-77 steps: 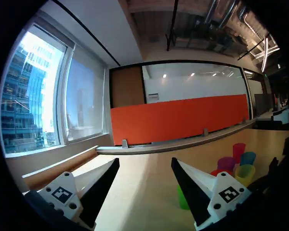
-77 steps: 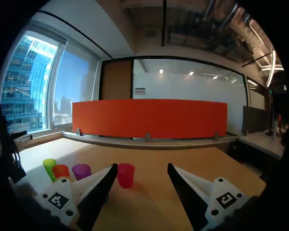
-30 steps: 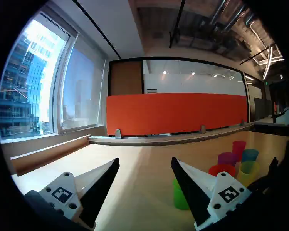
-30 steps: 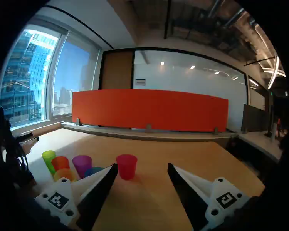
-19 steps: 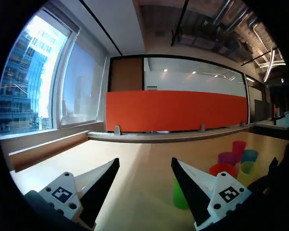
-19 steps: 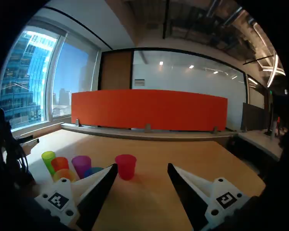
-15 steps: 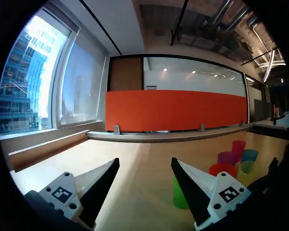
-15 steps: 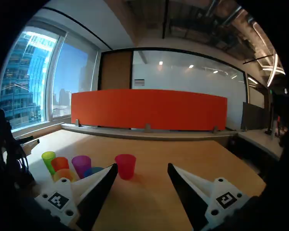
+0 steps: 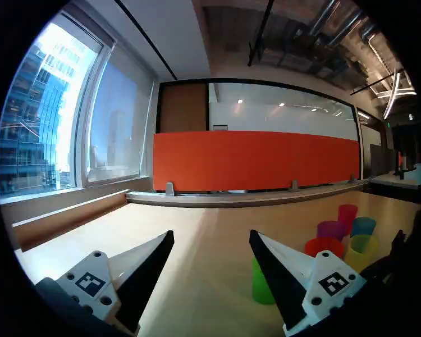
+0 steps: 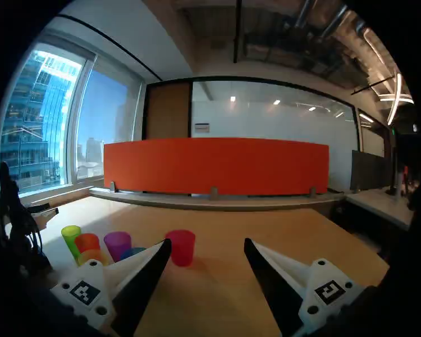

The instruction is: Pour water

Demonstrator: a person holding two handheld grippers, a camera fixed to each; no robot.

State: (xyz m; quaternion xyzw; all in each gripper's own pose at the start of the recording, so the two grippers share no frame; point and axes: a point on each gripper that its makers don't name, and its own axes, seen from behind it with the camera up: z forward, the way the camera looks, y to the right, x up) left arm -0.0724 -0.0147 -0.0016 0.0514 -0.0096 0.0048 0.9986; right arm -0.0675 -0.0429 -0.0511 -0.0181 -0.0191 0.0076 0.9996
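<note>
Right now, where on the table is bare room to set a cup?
The table is bare from the pink cup to the orange divider, and from the green cup to the window ledge. Crowded: the cup cluster between those two cups.

Saw only the left side of the green cup (image 9: 258,283) past a finger of the left gripper (image 9: 209,232); lost the base of the red cup (image 9: 321,246) there too. In the right gripper view, caught just the rim of the blue cup (image 10: 133,253) behind a finger of the right gripper (image 10: 206,240). Could not tell any cup's contents.
</note>
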